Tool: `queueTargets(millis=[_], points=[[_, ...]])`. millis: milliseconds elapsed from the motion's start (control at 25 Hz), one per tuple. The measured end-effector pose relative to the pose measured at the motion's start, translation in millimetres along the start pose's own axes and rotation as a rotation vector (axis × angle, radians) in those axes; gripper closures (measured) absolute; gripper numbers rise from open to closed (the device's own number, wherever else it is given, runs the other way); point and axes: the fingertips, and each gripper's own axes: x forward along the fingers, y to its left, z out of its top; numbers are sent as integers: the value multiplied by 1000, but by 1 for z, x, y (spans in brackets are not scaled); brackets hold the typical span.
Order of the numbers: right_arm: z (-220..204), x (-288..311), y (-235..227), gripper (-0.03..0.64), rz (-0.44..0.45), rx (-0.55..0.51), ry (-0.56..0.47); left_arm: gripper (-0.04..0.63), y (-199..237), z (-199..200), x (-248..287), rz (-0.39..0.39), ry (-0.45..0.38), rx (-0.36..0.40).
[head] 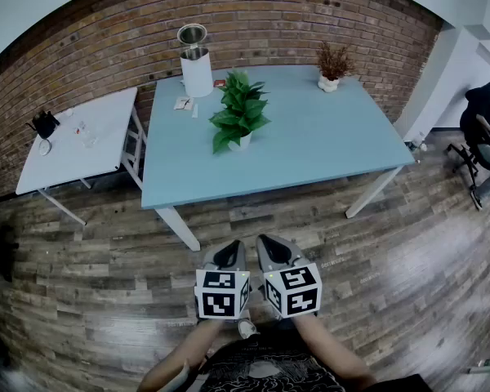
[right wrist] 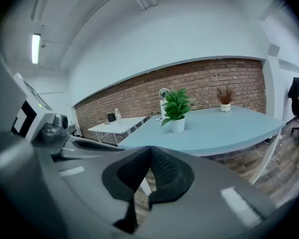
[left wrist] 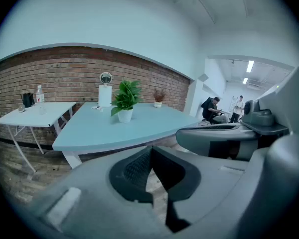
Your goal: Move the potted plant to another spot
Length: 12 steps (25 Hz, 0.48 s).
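A green leafy potted plant [head: 240, 114] in a small white pot stands near the middle-left of the light blue table [head: 327, 149]. It also shows in the left gripper view as the plant [left wrist: 125, 100] and in the right gripper view as the plant [right wrist: 177, 108]. My left gripper [head: 229, 251] and right gripper [head: 271, 247] hang side by side over the wooden floor, well short of the table's front edge. Both are shut with nothing between their jaws, as the left gripper [left wrist: 150, 151] and right gripper [right wrist: 149, 151] views show.
A white cylinder with a metal cup on top [head: 196, 62] and a dried plant in a white pot [head: 331, 65] stand at the table's back. A white side table [head: 77, 141] with small items is to the left. A seated person [head: 483, 133] is at the far right.
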Motion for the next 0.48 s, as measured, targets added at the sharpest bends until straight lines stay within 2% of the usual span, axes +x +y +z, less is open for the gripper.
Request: queueTargets(millis=[280, 480], points=[[-5, 2, 0, 611, 1, 43, 5, 597, 3, -4, -3, 8, 4, -7], [-2, 13, 7, 611, 16, 33, 0, 597, 9, -2, 0, 13, 2, -11]])
